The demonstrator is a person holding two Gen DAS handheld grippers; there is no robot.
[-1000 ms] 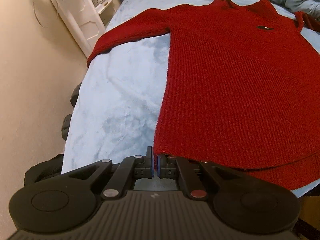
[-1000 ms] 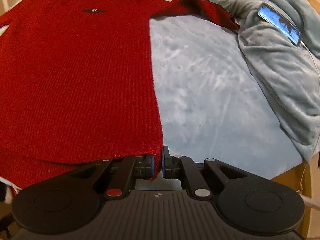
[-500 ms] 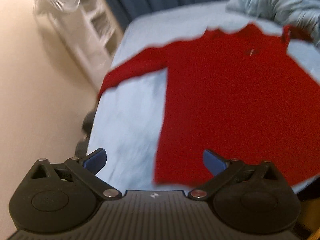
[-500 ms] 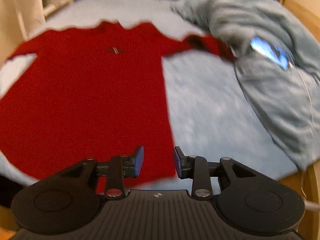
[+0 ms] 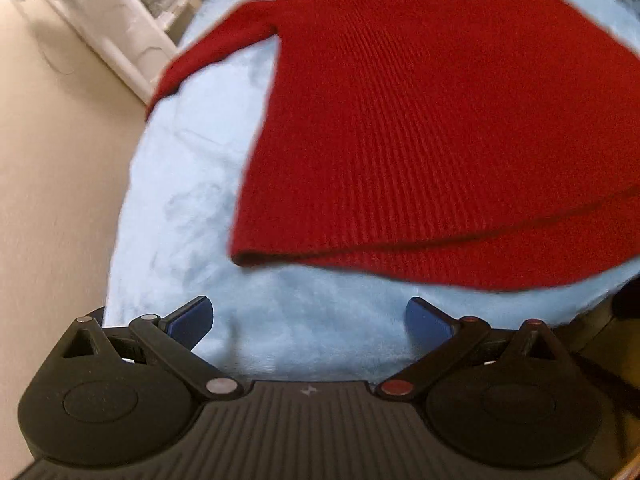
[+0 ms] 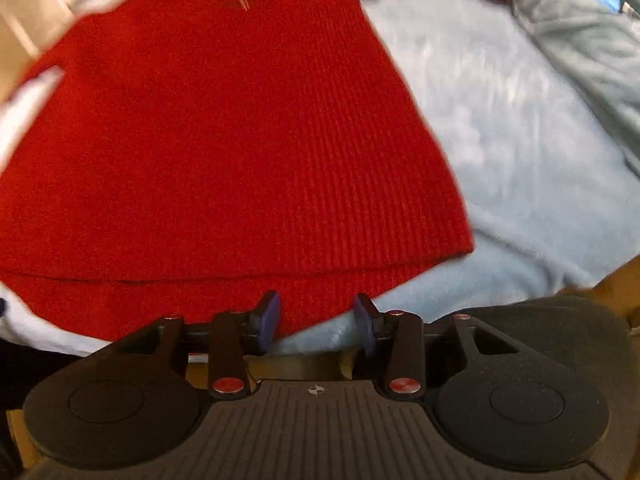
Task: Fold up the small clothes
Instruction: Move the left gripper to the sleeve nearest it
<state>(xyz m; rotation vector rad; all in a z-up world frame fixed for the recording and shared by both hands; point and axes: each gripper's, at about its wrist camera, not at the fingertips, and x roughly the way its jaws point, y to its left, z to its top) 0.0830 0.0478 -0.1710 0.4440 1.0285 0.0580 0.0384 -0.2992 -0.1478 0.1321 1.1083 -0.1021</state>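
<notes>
A red knitted sweater (image 5: 420, 120) lies flat on a light blue blanket (image 5: 180, 216), hem toward me, one sleeve (image 5: 216, 44) stretched to the left. It also shows in the right wrist view (image 6: 224, 140). My left gripper (image 5: 310, 316) is wide open and empty, a little short of the hem's left corner. My right gripper (image 6: 316, 316) is partly open and empty, just above the hem near its right corner.
A white shelf unit (image 5: 116, 20) stands on the beige floor (image 5: 52, 184) left of the bed. A grey-blue crumpled blanket (image 6: 580, 40) lies at the right of the bed. The bed's near edge runs just under both grippers.
Both grippers were shut on the sweater's hem corners a second ago. They have opened, let the hem go and drawn back; the hem now lies on the blanket.
</notes>
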